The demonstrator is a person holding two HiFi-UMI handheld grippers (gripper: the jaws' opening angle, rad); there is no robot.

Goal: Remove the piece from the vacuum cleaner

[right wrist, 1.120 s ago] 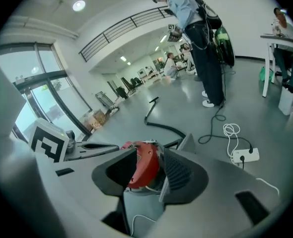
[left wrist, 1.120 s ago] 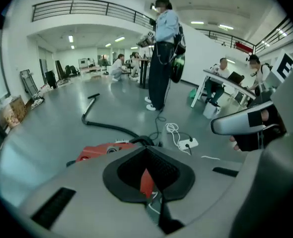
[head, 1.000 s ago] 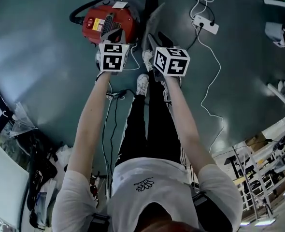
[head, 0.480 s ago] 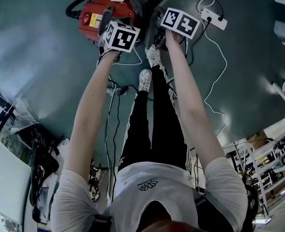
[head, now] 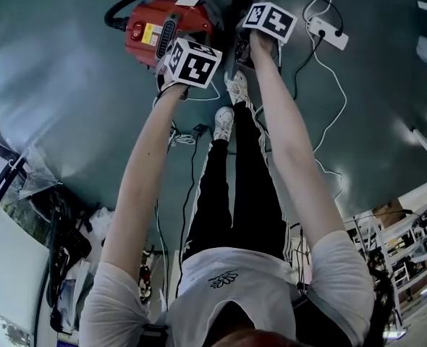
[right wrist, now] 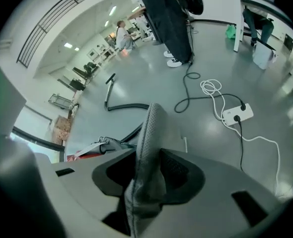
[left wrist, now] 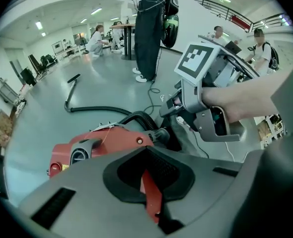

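The left gripper pinches a thin red edge of the vacuum, the right gripper just beside it is clamped on the grey fabric piece, which stands up between its jaws at the vacuum's right, with a black hose and white power strip beyond.

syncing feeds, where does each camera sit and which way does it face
Head view: on the head, steeply down; arms, legs, vacuum cleaner.
Left gripper view: on left gripper, along jaws shut on red strip; right hand shows.
Right gripper view: on right gripper, along jaws gripping grey fabric.
Shared by head and right gripper views: power strip.
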